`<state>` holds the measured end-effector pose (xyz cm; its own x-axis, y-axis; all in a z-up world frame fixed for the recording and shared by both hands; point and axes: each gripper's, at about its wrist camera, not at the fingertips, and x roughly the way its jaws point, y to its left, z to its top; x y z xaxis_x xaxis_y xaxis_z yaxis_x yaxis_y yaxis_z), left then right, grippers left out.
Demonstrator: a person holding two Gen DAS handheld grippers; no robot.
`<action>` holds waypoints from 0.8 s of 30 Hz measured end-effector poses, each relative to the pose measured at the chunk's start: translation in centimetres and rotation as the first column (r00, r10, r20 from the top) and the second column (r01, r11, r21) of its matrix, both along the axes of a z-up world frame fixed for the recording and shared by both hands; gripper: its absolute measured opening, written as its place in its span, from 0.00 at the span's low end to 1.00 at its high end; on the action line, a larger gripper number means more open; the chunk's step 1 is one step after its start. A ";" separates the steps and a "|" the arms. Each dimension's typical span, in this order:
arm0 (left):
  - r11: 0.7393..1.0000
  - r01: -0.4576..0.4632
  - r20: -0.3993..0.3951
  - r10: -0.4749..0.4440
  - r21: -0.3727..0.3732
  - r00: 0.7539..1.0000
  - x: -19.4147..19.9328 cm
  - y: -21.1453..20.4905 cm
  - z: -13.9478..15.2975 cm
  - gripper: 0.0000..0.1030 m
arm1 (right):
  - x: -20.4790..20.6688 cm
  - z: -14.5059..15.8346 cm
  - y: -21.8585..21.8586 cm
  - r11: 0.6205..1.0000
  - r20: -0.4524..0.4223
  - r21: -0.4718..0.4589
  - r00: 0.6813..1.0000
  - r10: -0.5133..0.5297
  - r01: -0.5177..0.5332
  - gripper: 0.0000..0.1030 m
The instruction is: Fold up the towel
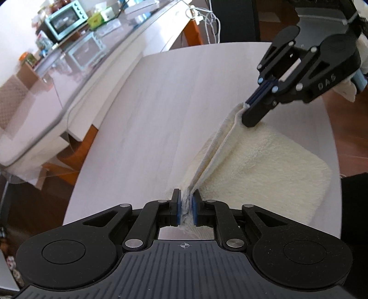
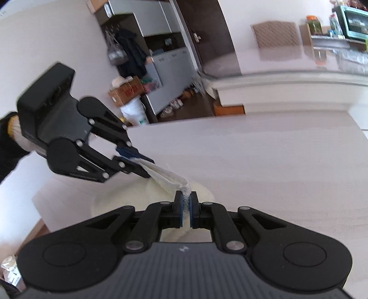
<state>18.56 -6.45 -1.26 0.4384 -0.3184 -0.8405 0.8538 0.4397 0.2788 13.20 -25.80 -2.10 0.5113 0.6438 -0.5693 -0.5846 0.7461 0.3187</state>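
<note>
A cream fluffy towel [image 1: 264,165] lies on the pale wood table [image 1: 161,103], its doubled edge lifted and stretched between both grippers. My left gripper [image 1: 186,202] is shut on one corner of that edge. My right gripper [image 1: 249,112] is shut on the other corner, farther away and up to the right. In the right wrist view my right gripper [image 2: 186,202] pinches the towel [image 2: 170,177], and the left gripper [image 2: 140,164] holds the other end to the left. The rest of the towel [image 2: 110,197] lies below on the table.
A long white counter [image 1: 76,76] with two teal ovens [image 1: 66,19] runs beside the table on the left. Cables [image 1: 207,20] hang at the table's far end. Cabinets, a box and a white bucket [image 2: 135,112] stand across the room.
</note>
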 end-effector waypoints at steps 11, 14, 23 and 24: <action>0.993 -0.102 0.045 0.104 -0.057 0.994 -0.1 1.5 1.2 0.33 | -1.7 0.0 -1.4 0.997 0.108 -0.027 0.992 -0.065 0.068 0.23; 0.986 -0.143 0.040 0.147 -0.092 0.988 -0.2 1.9 1.6 0.33 | -2.5 0.4 -0.5 0.999 0.147 -0.041 0.989 -0.029 0.035 0.23; 0.976 -0.195 0.032 0.199 -0.100 0.979 0.2 1.7 0.5 0.34 | -1.6 -0.9 1.0 0.991 0.141 -0.130 0.990 -0.009 0.028 0.21; 0.975 -0.197 0.031 0.202 -0.102 0.979 0.3 1.8 0.4 0.35 | -1.5 -0.9 1.0 0.991 0.139 -0.134 0.990 -0.007 0.026 0.20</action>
<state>18.85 -4.67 -0.82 0.5348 -0.3013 -0.7895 0.7349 0.6270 0.2586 11.66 -24.82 -3.02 0.6008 0.5566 -0.5739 -0.6033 0.7866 0.1313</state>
